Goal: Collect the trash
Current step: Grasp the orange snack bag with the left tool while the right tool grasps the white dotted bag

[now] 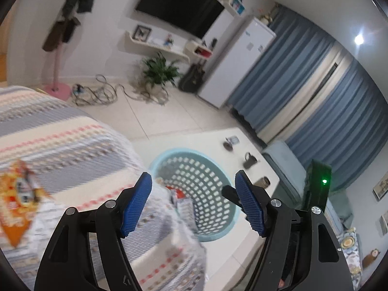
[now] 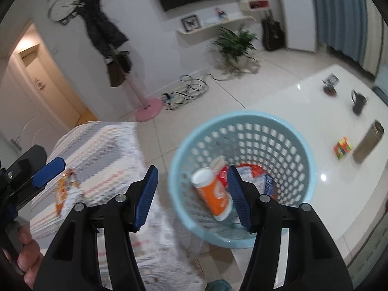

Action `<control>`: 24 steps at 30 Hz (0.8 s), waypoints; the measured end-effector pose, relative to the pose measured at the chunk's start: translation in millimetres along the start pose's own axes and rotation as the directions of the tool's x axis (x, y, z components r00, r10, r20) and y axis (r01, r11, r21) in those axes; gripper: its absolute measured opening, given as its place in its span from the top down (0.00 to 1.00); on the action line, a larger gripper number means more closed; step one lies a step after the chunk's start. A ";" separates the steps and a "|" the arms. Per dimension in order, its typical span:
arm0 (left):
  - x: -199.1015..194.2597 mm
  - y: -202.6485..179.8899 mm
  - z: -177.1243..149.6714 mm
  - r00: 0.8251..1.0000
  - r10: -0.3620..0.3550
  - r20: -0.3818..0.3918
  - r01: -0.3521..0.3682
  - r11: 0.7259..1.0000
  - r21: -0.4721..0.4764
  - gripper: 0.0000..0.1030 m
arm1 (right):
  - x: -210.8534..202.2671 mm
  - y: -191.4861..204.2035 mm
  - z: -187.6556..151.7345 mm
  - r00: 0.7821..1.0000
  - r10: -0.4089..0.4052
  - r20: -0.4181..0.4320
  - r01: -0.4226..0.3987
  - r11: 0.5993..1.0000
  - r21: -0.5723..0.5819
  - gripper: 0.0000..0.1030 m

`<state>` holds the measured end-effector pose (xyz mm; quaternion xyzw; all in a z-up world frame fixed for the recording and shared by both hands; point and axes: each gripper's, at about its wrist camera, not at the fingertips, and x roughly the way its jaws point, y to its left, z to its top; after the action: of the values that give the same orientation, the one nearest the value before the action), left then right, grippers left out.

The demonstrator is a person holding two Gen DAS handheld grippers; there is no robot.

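A light blue perforated basket stands on a white table beside a bed; it also shows in the left wrist view. Inside it lie an orange cup and red, white and blue wrappers. An orange snack wrapper lies on the striped bedspread, also in the left wrist view. My right gripper is open and empty, above the basket's near rim. My left gripper is open and empty, over the bed's edge near the basket; its blue pad shows at the right wrist view's left.
On the white table stand a black mug, a metal tumbler, a colour cube and a small dark dish. Cables, a pink coat stand base and a potted plant are on the tiled floor.
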<state>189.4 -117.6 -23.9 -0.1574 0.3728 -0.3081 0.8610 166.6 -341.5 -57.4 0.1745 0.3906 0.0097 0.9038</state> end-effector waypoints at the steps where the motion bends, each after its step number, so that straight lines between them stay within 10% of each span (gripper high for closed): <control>1: -10.4 3.6 -0.1 1.000 0.017 0.018 -0.017 1.000 0.001 0.29 | -3.0 13.3 -1.1 1.000 0.018 0.003 -0.018 1.000 -0.025 0.46; 14: -121.8 109.8 -18.6 0.963 0.233 0.134 -0.209 0.962 -0.174 0.29 | 21.7 156.7 -57.2 0.981 0.142 -0.128 -0.174 0.944 -0.281 0.46; 24: -137.2 179.7 -43.1 0.956 0.287 0.062 -0.259 0.923 -0.286 0.31 | 60.6 198.7 -92.3 0.922 0.232 -0.310 -0.302 0.931 -0.203 0.45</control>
<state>158.8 106.2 -68.1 -0.2375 0.3855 -0.1217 0.8833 166.8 -117.2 -94.3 0.1096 0.4828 0.2069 0.8439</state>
